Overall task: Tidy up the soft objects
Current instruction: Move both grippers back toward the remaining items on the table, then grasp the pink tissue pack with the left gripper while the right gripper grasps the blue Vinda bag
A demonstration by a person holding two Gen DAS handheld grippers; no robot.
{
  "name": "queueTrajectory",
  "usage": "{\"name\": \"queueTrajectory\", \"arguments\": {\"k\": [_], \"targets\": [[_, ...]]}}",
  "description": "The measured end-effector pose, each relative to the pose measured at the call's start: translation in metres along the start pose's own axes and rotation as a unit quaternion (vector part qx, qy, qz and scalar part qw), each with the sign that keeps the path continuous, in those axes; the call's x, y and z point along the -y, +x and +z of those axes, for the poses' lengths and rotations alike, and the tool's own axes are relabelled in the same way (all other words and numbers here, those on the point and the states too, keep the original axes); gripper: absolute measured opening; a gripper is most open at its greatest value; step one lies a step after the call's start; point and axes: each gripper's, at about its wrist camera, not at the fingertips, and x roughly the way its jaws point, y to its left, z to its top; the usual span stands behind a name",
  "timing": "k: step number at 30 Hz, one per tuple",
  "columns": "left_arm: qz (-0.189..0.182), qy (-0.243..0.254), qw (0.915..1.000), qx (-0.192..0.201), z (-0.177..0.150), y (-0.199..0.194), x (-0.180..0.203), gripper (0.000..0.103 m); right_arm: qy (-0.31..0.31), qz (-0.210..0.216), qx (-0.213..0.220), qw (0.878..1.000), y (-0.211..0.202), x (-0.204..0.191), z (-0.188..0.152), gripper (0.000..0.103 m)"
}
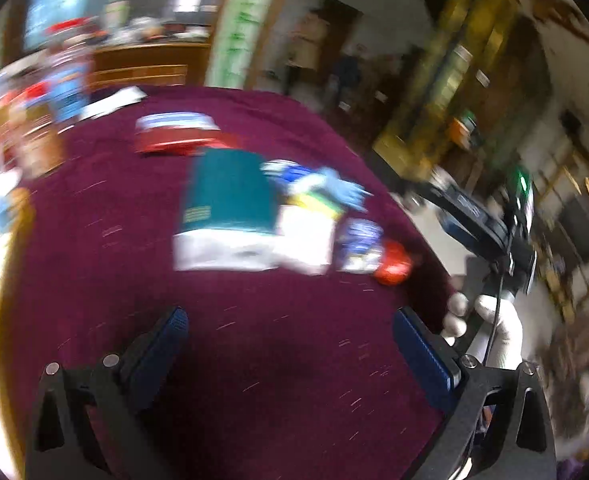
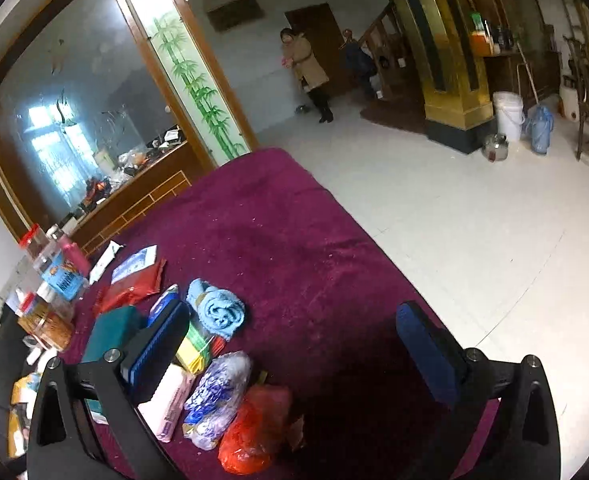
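Soft goods lie in a cluster on the maroon tablecloth (image 2: 294,264): a rolled light-blue towel (image 2: 216,308), a teal pack (image 2: 112,334), a pink-white pack (image 2: 170,400), a blue-white plastic bag (image 2: 218,392), an orange-red bag (image 2: 254,428) and a flat red packet (image 2: 134,284). My right gripper (image 2: 294,344) hovers open above their right side, holding nothing. The left wrist view is blurred; it shows the teal pack (image 1: 230,188), the towel (image 1: 334,188) and the red bag (image 1: 394,266) ahead of my open, empty left gripper (image 1: 290,344). The right gripper's body (image 1: 490,232) and a gloved hand (image 1: 490,328) appear at the right.
Jars and snack containers (image 2: 54,280) stand along the table's left edge. A wooden sideboard (image 2: 142,196) with clutter sits behind the table. White tiled floor (image 2: 454,220) lies to the right, with a bucket (image 2: 508,114) and a kettle (image 2: 496,146). A person (image 2: 308,68) stands far back.
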Motion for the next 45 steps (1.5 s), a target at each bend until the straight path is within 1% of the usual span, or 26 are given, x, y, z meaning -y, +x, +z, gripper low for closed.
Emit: {"name": "queueTrajectory", "arguments": {"k": [3,5,7,9,11,14,16,19,20,21,22,23,24,25,26,31,32,33,34,35,36,37,39,42,44,45], "targets": [[-0.003,0.095,0.9955,-0.004,0.021,0.039,0.045,0.102,0.014,0.014,-0.017,1.0,0.001,0.004,-0.002,0.103],[0.02,0.16,0.9867,-0.021,0.033,0.073,0.067,0.102,0.02,0.016,-0.025,0.999,0.005,0.005,-0.001,0.103],[0.037,0.189,0.9806,-0.036,0.04,0.097,0.07,0.101,0.031,0.018,-0.024,0.999,0.005,0.008,-0.001,0.103],[0.045,0.205,0.976,-0.058,0.046,0.122,0.067,0.097,0.044,0.019,-0.02,0.999,0.002,0.014,-0.001,0.103],[0.067,0.215,0.9721,-0.067,0.05,0.138,0.062,0.088,0.062,0.023,-0.019,0.998,0.001,0.02,0.0,0.103],[0.075,0.214,0.9709,-0.077,0.053,0.153,0.051,0.087,0.08,0.028,-0.025,0.996,0.003,0.026,0.0,0.103],[0.072,0.214,0.9712,-0.075,0.053,0.156,0.048,0.088,0.085,0.033,-0.034,0.995,0.005,0.027,-0.001,0.103],[0.075,0.219,0.9695,-0.08,0.053,0.162,0.051,0.089,0.078,0.033,-0.038,0.996,0.007,0.022,-0.002,0.103],[0.075,0.221,0.9689,-0.082,0.052,0.163,0.053,0.087,0.074,0.032,-0.037,0.996,0.007,0.021,-0.002,0.103],[0.072,0.221,0.9691,-0.082,0.051,0.162,0.054,0.08,0.069,0.031,-0.037,0.996,0.007,0.018,-0.002,0.103],[0.065,0.22,0.9699,-0.082,0.05,0.161,0.055,0.061,0.066,0.031,-0.036,0.997,0.007,0.017,-0.002,0.103],[0.07,0.226,0.9683,-0.08,0.05,0.157,0.058,0.045,0.065,0.03,-0.035,0.997,0.007,0.017,-0.002,0.103],[0.067,0.228,0.9683,-0.078,0.05,0.152,0.06,0.036,0.063,0.029,-0.033,0.997,0.006,0.016,-0.002,0.103],[0.062,0.225,0.9693,-0.077,0.05,0.148,0.062,0.014,0.063,0.025,-0.031,0.997,0.006,0.016,-0.002,0.103],[0.056,0.22,0.9711,-0.074,0.051,0.14,0.064,0.003,0.063,0.021,-0.029,0.997,0.006,0.016,-0.002,0.103],[0.02,0.199,0.9785,-0.048,0.058,0.106,0.069,0.003,0.067,0.018,-0.033,0.997,0.008,0.018,-0.002,0.103],[0.015,0.192,0.9802,-0.048,0.059,0.105,0.068,0.008,0.067,0.018,-0.034,0.997,0.008,0.018,-0.003,0.103],[0.015,0.184,0.9816,-0.051,0.058,0.105,0.066,0.016,0.068,0.02,-0.035,0.997,0.008,0.018,-0.003,0.103],[0.028,0.182,0.9816,-0.053,0.057,0.108,0.063,0.043,0.069,0.021,-0.038,0.997,0.009,0.019,-0.004,0.103],[0.054,0.185,0.9802,-0.048,0.056,0.113,0.06,0.062,0.069,0.021,-0.04,0.997,0.01,0.018,-0.004,0.103],[0.072,0.187,0.9786,-0.045,0.055,0.118,0.057,0.064,0.068,0.021,-0.042,0.997,0.011,0.018,-0.005,0.103],[0.081,0.19,0.9772,-0.05,0.054,0.124,0.054,0.065,0.068,0.021,-0.043,0.997,0.011,0.018,-0.005,0.103],[0.104,0.187,0.9739,-0.075,0.052,0.143,0.046,0.064,0.064,0.019,-0.042,0.997,0.011,0.017,-0.006,0.103],[0.121,0.198,0.9696,-0.078,0.049,0.155,0.045,0.064,0.062,0.022,-0.045,0.997,0.012,0.015,-0.006,0.103],[0.123,0.205,0.9673,-0.084,0.047,0.164,0.049,0.066,0.063,0.023,-0.046,0.997,0.012,0.015,-0.006,0.103],[0.131,0.213,0.9645,-0.084,0.044,0.167,0.051,0.067,0.064,0.024,-0.047,0.997,0.013,0.015,-0.006,0.103]]}}
